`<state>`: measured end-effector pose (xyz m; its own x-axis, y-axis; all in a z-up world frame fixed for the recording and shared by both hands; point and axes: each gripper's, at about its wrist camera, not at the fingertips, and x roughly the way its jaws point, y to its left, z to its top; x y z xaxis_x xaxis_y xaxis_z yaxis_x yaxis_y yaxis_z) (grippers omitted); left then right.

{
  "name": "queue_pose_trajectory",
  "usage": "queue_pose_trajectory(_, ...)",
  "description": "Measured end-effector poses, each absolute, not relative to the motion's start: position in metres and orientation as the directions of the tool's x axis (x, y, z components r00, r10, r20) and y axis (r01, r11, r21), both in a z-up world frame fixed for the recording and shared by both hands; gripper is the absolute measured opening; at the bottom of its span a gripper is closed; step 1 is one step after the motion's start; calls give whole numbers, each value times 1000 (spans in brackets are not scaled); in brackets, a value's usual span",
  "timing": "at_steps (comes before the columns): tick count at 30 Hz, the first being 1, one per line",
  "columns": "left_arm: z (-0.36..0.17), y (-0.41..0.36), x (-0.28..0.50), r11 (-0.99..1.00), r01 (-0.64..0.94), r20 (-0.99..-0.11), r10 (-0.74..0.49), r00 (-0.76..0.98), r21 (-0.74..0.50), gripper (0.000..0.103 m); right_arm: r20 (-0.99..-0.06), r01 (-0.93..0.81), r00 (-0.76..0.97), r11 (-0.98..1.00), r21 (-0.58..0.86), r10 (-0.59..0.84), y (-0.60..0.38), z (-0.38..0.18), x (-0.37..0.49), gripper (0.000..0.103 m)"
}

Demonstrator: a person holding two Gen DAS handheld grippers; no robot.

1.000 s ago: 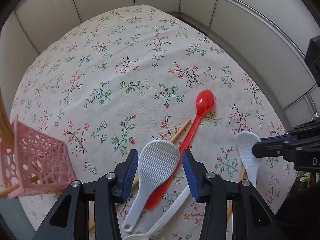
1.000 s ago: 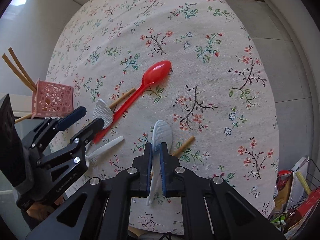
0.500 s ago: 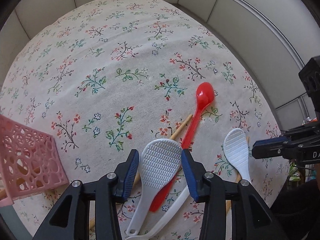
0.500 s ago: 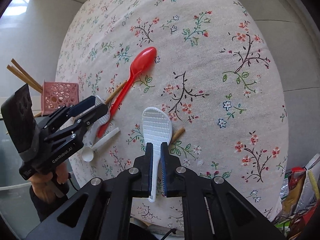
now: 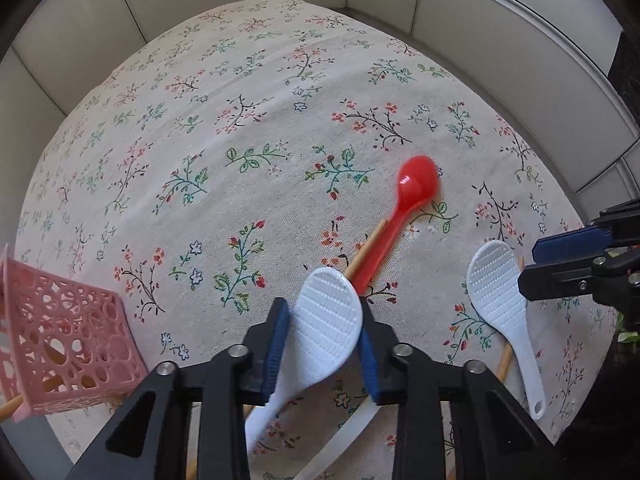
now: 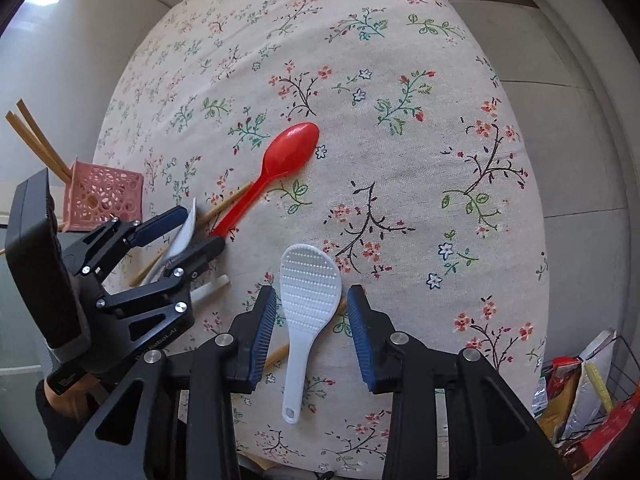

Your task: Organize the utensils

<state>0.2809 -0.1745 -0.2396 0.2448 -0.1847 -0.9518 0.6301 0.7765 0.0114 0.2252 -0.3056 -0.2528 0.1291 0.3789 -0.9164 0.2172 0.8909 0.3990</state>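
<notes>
Left gripper (image 5: 322, 332) just clamped a white rice paddle (image 5: 320, 328); right gripper (image 6: 310, 320) just let its paddle (image 6: 306, 300) drop. Only chopsticks (image 6: 32, 136) sit in the pink basket (image 6: 102, 196), so plenty left.

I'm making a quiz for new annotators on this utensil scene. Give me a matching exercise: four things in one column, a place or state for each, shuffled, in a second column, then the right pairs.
Things:
1. red spoon
2. pink basket
3. left gripper
4. right gripper

Places or states:
A. open, a white paddle lying loose on the cloth between its fingers
B. closed on the head of a white paddle
C. lies flat on the cloth beside a chopstick
D. holds chopsticks

Pairs: 1-C, 2-D, 3-B, 4-A
</notes>
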Motion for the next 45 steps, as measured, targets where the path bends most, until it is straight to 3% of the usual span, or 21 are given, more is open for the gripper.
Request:
queue_pose_trajectory(1,-237,-171,283,788,615,-949,-195,248,-2,13,-917,213,128,893,397,377,-304,-253,226,39)
queue_pose_trajectory(5,-224,-159,287,823,566,-935,-232,269,-42,6,-923,184,140,907,379,358,-297,-249,230,39)
queue_pose_trajectory(19,-181,-121,289,856,471,-867,-389,311,-215,4,-951,57,94,952,300,294,-284,-265,248,41)
queue_pose_trajectory(26,-182,-119,289,864,457,-872,-378,310,-212,4,-987,-126,119,988,94,109,-244,-263,242,39)
queue_pose_trajectory(29,-196,-120,293,879,449,-900,-316,300,-159,7,-986,-115,111,987,110,123,-242,-262,244,36)
queue_pose_trajectory(31,-207,-120,298,885,447,-917,-276,287,-127,25,-978,-77,103,981,177,184,-249,-259,247,21)
queue_pose_trajectory(33,-219,-120,304,892,439,-929,-245,278,-104,43,-964,-46,105,969,242,246,-258,-257,249,14)
queue_pose_trajectory(34,-224,-120,307,894,438,-933,-234,275,-94,45,-955,-29,101,960,278,280,-263,-257,250,11)
queue_pose_trajectory(40,-244,-129,321,896,438,-950,-200,242,-77,45,-894,39,113,897,440,433,-286,-251,249,3)
queue_pose_trajectory(45,-244,-129,331,910,397,-951,-218,217,-118,42,-880,37,146,886,462,453,-274,-239,241,3)
